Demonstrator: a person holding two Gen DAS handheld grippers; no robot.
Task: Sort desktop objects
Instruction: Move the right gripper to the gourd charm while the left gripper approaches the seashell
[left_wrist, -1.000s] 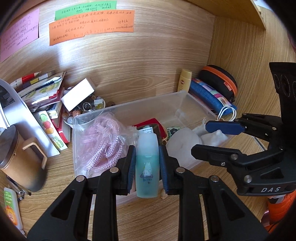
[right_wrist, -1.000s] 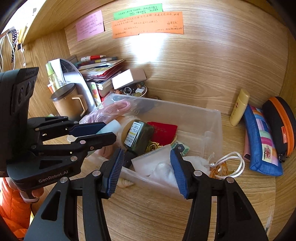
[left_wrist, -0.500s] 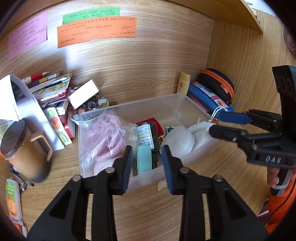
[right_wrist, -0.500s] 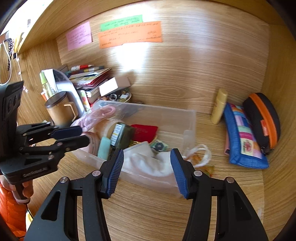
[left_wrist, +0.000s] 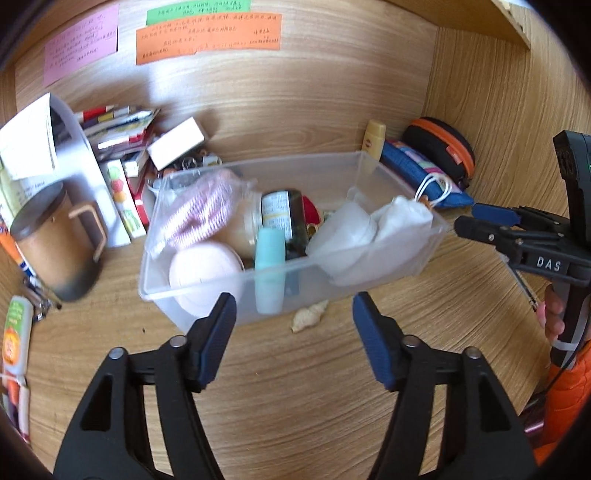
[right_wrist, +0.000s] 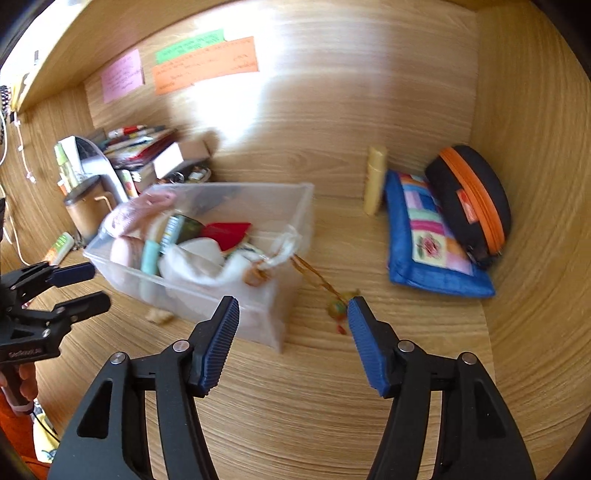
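A clear plastic bin (left_wrist: 373, 162) stands on the wooden desk. In it a teal bottle (left_wrist: 270, 258) leans at the front wall, beside a pink round case (left_wrist: 203, 266), a dark jar (left_wrist: 282, 214), white cloth (left_wrist: 369, 236) and bagged pink cord (left_wrist: 207, 206). My left gripper (left_wrist: 293, 300) hovers before the bin, its jaws opening with nothing between them. A beige shell (left_wrist: 309, 318) lies just beyond its tips. My right gripper (right_wrist: 292, 304) sits off the bin's near right corner (right_wrist: 280, 332), jaws opening and holding nothing. An amber charm (right_wrist: 335, 307) on a cord trails from the bin by its right finger.
A brown mug (left_wrist: 55, 243), stacked books (left_wrist: 122, 136) and a white box (left_wrist: 177, 142) crowd the left. A yellow tube (right_wrist: 375, 181), blue patchwork pouch (right_wrist: 428, 240) and black-orange case (right_wrist: 469, 199) fill the right corner. Sticky notes (left_wrist: 207, 35) hang on the back wall. A small tube (left_wrist: 16, 332) lies front left.
My left gripper let go of the teal bottle, which now rests in the bin, and pulled back with its jaws much wider. My right gripper drew back rightward, off the white cloth, opening slightly.
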